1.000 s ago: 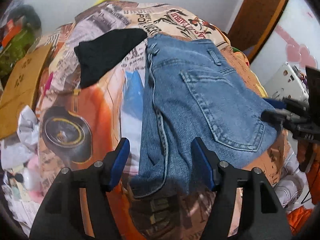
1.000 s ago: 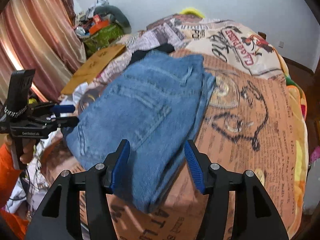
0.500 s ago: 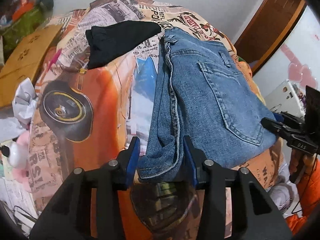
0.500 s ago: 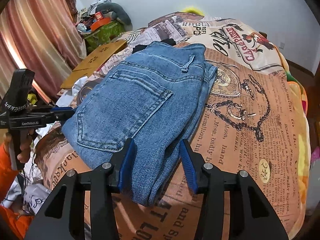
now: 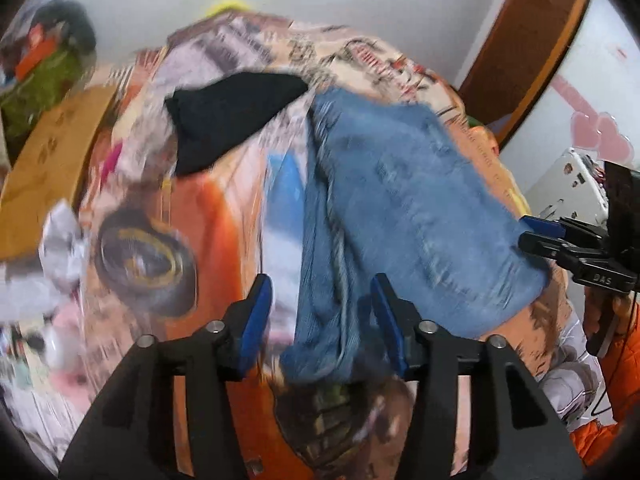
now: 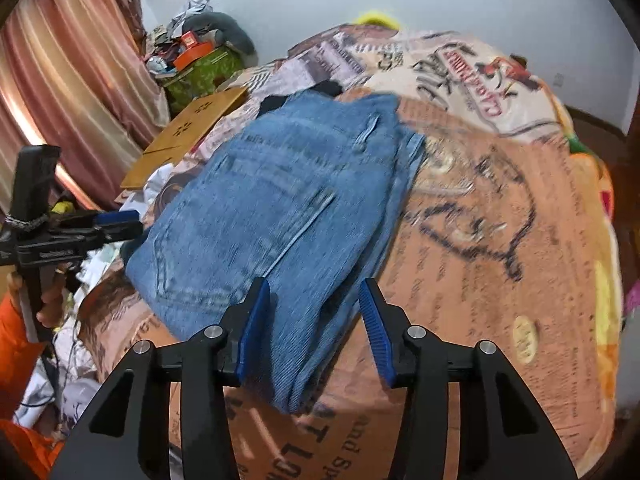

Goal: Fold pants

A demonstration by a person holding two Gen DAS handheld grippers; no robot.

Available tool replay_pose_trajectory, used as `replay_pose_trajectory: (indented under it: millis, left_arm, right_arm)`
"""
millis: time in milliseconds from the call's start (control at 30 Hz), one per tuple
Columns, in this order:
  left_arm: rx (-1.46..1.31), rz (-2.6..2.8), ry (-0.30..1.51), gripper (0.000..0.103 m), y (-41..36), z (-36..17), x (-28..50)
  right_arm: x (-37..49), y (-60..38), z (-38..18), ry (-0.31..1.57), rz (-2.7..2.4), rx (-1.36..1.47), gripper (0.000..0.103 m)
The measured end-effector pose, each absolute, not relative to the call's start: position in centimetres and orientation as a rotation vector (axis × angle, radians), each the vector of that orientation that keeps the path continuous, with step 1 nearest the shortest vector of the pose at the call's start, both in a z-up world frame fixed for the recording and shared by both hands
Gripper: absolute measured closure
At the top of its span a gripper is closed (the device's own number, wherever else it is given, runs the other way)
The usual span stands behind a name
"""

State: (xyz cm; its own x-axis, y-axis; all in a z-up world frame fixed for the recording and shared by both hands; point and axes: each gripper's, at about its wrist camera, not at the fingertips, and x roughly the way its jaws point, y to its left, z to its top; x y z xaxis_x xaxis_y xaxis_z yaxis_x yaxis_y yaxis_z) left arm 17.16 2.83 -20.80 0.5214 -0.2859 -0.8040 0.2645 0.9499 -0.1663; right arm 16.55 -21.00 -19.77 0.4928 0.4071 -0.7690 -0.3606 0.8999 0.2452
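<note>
— Printed bedspread [image 6: 500,208] covered the bed, newspaper and cartoon patterns all over it; that was my surface. Pink curtains [image 6: 68,92] hung along one side, a white wall [image 6: 460,0] stood behind, and a wooden board [image 6: 188,136] leaned by the bed's edge.

— Where were the jeans?

— Folded jeans [image 6: 280,216] lay flat on the bedspread, back pocket up, the waistband toward the far wall. A black garment [image 5: 228,116] lay just beyond them, touching the far corner as far as I could tell.

— And your left hand-held gripper?

— My left hand-held gripper [image 5: 322,322] had its blue pads spread apart, one on each side of the near corner of the jeans, gripping nothing. The view was blurred, so I could not tell whether a pad touched the denim.

— The right one?

— My right hand-held gripper [image 6: 312,330] was likewise spread wide, straddling the opposite near edge of the folded stack, with nothing clamped. From the left camera I could see it side-on by the jeans' edge [image 5: 576,248].

— Anything else nearby?

— Clutter [image 6: 192,52] piled in the corner by the curtains, and a door frame [image 5: 528,52] on the other side.
</note>
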Motion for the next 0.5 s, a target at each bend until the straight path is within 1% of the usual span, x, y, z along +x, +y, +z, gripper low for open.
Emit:
replay_pose_trajectory:
  millis: [33, 67, 100, 133, 167, 267, 400, 500]
  left_arm:
    - [-0.015, -0.330, 0.948, 0.030, 2.6, -20.1, 17.7]
    - [-0.008, -0.330, 0.923, 0.025, 2.3, -19.4, 18.3]
    - [-0.007, -0.338, 0.900, 0.018, 2.0, -18.8, 19.1]
    - [-0.011, -0.351, 0.895, 0.015, 1.7, -18.5, 19.9]
    - [-0.017, -0.374, 0.898, 0.015, 1.4, -18.4, 20.7]
    - [-0.040, -0.422, 0.946, 0.015, 0.5, -19.2, 23.4]
    - [-0.089, -0.474, 1.073, 0.015, -0.4, -22.4, 26.6]
    - [-0.122, -0.510, 1.147, 0.015, -0.4, -24.7, 27.5]
  right_arm:
    - [16.8, -21.2, -19.4, 0.937, 0.459, 0.055, 0.054]
    - [17.1, -21.5, -19.0, 0.928, 0.455, 0.064, 0.046]
    - [17.6, -21.9, -18.6, 0.916, 0.453, 0.084, 0.044]
    - [17.9, -22.1, -18.4, 0.907, 0.452, 0.099, 0.040]
    - [18.3, -22.3, -18.2, 0.902, 0.449, 0.110, 0.038]
    - [19.8, -22.8, -18.9, 0.920, 0.447, 0.141, 0.038]
    - [21.7, -22.8, -21.0, 0.999, 0.471, 0.207, 0.038]
    - [22.4, -22.6, -22.5, 1.050, 0.488, 0.222, 0.038]
